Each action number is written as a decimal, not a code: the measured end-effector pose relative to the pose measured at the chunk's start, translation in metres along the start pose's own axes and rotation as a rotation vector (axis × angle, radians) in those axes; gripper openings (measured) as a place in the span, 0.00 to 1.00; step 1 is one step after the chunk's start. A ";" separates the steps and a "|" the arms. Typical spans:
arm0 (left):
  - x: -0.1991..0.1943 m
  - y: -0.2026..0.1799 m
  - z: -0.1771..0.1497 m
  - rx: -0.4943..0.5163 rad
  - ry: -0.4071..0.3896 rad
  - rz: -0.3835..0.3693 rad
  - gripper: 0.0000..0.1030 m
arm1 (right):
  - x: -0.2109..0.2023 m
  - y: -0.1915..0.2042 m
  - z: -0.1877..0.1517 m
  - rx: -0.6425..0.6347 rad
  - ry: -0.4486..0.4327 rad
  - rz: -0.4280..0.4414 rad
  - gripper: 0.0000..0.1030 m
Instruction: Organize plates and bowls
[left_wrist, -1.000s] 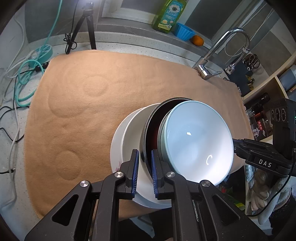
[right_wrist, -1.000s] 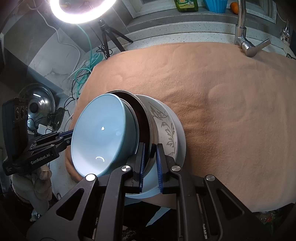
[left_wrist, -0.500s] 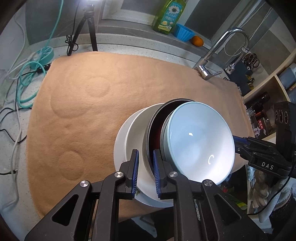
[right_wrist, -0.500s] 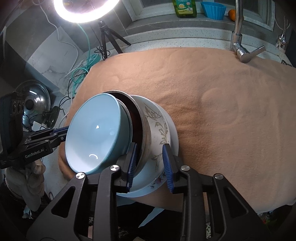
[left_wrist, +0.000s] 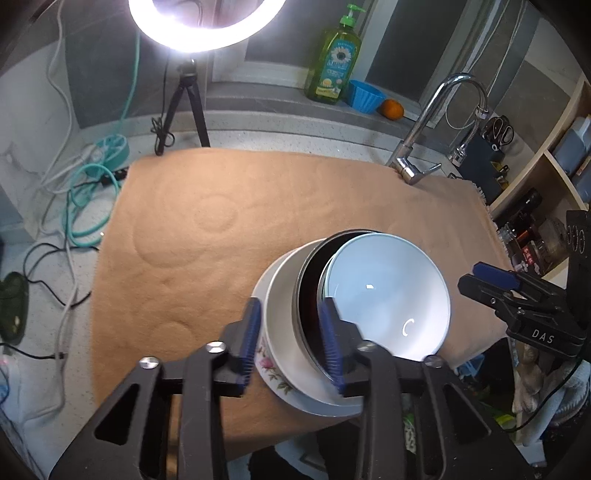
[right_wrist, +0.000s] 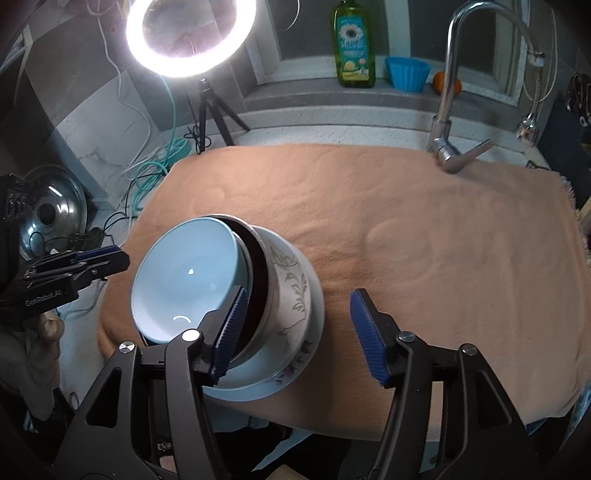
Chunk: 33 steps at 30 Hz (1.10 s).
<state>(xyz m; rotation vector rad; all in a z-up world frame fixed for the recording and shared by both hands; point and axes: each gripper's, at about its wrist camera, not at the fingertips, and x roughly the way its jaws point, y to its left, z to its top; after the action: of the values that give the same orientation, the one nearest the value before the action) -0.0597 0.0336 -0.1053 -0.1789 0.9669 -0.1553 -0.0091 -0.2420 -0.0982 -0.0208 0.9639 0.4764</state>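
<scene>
Left wrist view: we note the left gripper (left_wrist: 290, 341), jaws just opening, released astride the rim of a white floral ceramic bowl (left_wrist: 275, 325). That bowl nests a dark metal bowl (left_wrist: 308, 280) and a pale blue glazed bowl (left_wrist: 388, 295), near the peach towel's (left_wrist: 221, 229) front edge.

Right wrist view: the right gripper (right_wrist: 301, 332), jaws just opening, is released; the stack sits left between its pads.
</scene>
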 end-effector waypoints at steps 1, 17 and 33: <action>-0.003 -0.001 -0.001 0.004 -0.014 0.011 0.47 | -0.002 0.000 0.000 0.003 -0.008 -0.003 0.66; -0.021 -0.013 -0.005 0.047 -0.087 0.080 0.64 | -0.018 -0.012 -0.003 0.066 -0.070 -0.045 0.87; -0.021 -0.016 -0.005 0.030 -0.080 0.087 0.64 | -0.018 -0.008 -0.004 0.059 -0.072 -0.051 0.88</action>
<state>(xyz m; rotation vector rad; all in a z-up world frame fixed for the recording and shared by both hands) -0.0761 0.0224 -0.0879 -0.1151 0.8902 -0.0823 -0.0173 -0.2569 -0.0875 0.0249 0.9044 0.3992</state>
